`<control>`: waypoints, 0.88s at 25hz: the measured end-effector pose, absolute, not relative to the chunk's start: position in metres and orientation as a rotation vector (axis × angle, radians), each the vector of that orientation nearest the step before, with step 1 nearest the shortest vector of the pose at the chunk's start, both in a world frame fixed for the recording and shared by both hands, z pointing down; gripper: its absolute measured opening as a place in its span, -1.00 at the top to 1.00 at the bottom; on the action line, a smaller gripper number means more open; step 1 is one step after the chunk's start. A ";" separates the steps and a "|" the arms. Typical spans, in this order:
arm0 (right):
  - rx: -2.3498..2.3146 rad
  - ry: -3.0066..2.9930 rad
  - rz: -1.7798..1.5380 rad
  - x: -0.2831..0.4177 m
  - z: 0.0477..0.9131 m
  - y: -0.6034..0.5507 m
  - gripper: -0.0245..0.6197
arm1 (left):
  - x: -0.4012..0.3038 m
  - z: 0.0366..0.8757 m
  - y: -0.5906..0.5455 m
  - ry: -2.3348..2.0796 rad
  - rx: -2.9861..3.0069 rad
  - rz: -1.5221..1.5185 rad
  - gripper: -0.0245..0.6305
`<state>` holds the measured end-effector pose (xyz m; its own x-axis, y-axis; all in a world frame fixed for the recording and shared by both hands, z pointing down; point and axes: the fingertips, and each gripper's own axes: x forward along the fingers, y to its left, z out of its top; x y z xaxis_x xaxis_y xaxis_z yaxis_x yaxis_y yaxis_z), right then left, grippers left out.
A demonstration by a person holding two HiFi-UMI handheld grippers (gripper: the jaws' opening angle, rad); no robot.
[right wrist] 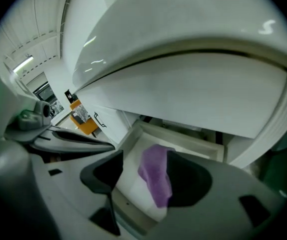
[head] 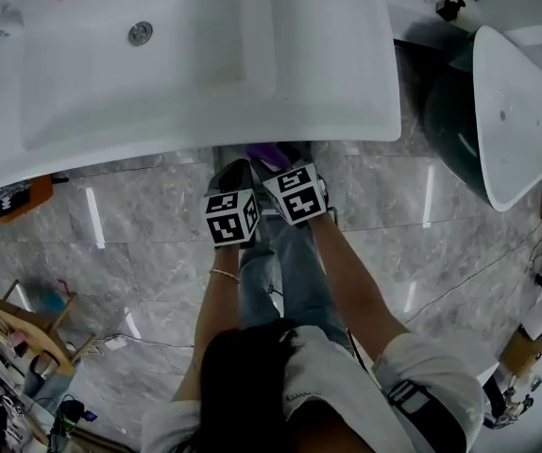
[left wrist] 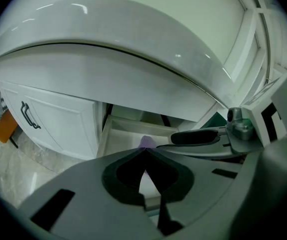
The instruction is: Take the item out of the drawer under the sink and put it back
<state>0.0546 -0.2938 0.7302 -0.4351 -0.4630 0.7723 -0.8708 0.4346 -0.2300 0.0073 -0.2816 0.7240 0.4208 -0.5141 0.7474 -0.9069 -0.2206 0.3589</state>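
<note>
A purple cloth (right wrist: 155,176) hangs against the inner side of my right gripper's (right wrist: 144,156) right-hand finger, over the open white drawer (right wrist: 193,143) under the sink (head: 195,55). The jaws stand wide apart, and the left-hand finger does not touch the cloth. My left gripper (left wrist: 146,150) is shut, its tips meeting with nothing between them, just left of the right one and above the drawer's (left wrist: 128,129) front. In the head view both grippers sit side by side under the sink's front edge, and a bit of the purple cloth (head: 269,156) shows there.
A cabinet door with a dark handle (left wrist: 29,116) stands left of the drawer. An orange stool (head: 21,196) is at the far left, and a white tub (head: 512,111) at the right. The person's legs stand on the grey marble floor (head: 139,243).
</note>
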 end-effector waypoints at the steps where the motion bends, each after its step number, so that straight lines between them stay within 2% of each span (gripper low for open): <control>1: 1.113 -2.060 0.845 0.054 0.735 -0.294 0.10 | 0.006 0.727 -0.283 -1.220 1.873 0.628 0.91; 22: 1.027 -1.942 0.909 0.050 0.824 -0.295 0.09 | -0.017 0.773 -0.295 -1.353 1.760 0.654 0.91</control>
<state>0.0495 -0.2945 0.8243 -0.4005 -0.3431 0.8496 -0.8722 0.4270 -0.2387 -0.0171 -0.2950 0.7733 0.2933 -0.5376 0.7906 -0.9534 -0.1040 0.2831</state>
